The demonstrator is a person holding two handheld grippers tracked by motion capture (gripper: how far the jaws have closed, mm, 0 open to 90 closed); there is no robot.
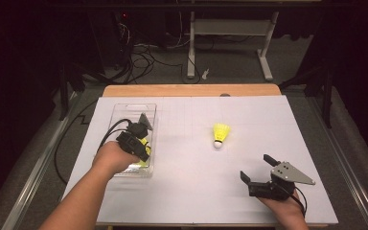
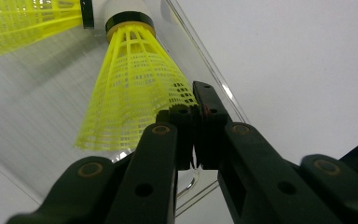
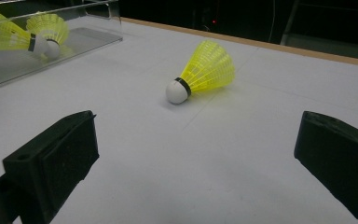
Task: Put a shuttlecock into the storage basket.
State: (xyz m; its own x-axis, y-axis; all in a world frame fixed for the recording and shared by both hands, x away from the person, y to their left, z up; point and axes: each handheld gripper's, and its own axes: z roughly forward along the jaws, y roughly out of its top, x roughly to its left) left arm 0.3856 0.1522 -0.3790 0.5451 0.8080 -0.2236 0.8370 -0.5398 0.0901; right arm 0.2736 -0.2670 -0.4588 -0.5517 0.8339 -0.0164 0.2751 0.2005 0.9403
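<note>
Shuttlecocks in yellow plastic are the things in hand here. In the high view, the left gripper (image 1: 141, 139) is down inside a clear plastic tray (image 1: 122, 111) on the left part of the white worktop (image 1: 182, 158), with yellow mesh showing just beneath it. A loose shuttlecock (image 1: 221, 133) lies on its side near the middle of the worktop, white cork toward the person, well apart from both grippers. The right gripper (image 1: 256, 168) is low over the near right part of the worktop, its jaws spread wide and pointing toward the far left, with a grey three-cornered plate (image 1: 292, 173) on top.

In the left gripper view, the left gripper (image 2: 196, 122) has its jaws pressed together on the rim of the skirt of a held shuttlecock (image 2: 130, 88), which lies in the tray (image 2: 37, 98) with its black-banded cork pointing away from the camera. Part of a second shuttlecock (image 2: 28, 21) lies at the upper left of the same tray.

In the right gripper view, the right gripper (image 3: 196, 154) is wide open with bare worktop (image 3: 191, 177) between its jaws. The loose shuttlecock (image 3: 203, 72) lies ahead of it, on its side, cork toward the left. Farther off at the upper left the tray (image 3: 88, 39) holds two shuttlecocks, their corks close together.
</note>
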